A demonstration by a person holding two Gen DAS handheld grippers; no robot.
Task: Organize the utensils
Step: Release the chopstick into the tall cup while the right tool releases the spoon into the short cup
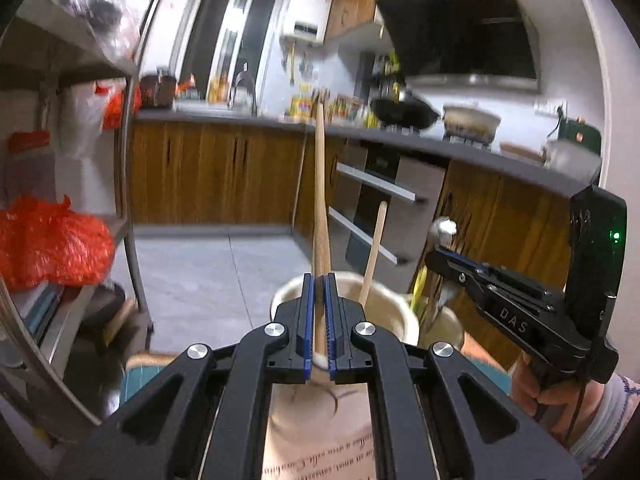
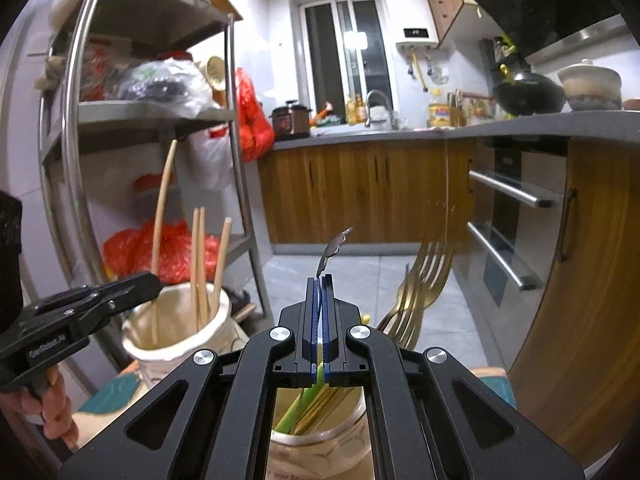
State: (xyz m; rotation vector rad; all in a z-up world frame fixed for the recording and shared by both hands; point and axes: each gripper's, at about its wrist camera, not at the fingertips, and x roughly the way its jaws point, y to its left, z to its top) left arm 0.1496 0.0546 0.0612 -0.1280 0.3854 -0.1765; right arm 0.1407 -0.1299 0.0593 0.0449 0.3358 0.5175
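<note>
Right now both grippers sit directly over their holders, each clamped on one utensil standing near-vertical

Left gripper (image 1: 319, 280): blue-padded jaws nearly closed on a pair of long pale wooden chopsticks (image 1: 320, 184), gripped low on the shafts. Long axis runs straight up and away from the fingers, lower ends already inside the mouth of the cream ceramic utensil cup (image 1: 394, 308) just below the fingertips. One more short wooden stick (image 1: 373, 252) leans in that cup, just right of the jaws, not touching them as far as I can tell. The coming move looks like a straight drop along the shaft axis; cup rim is close on both sides, so little lateral room

Right gripper (image 2: 320, 280): jaws closed to a sliver on a thin silver metal utensil handle (image 2: 332, 250), tip curling up-right above the fingers; which utensil it is can't be told. Directly beneath sits a pale ceramic jar (image 2: 320, 446) holding green and gold handles. Gold-toned metal forks (image 2: 424, 280) fan out of it to the right, near the jaws – the likeliest snag

Cups stand side by side, with the left gripper's black body (image 2: 92, 304) close on the left, so the tight edge is between the two tools

Beyond: open grey tiled floor (image 2: 360, 276), steel shelf rack (image 2: 236, 152) left, wooden cabinets (image 2: 352, 188) behind
</note>
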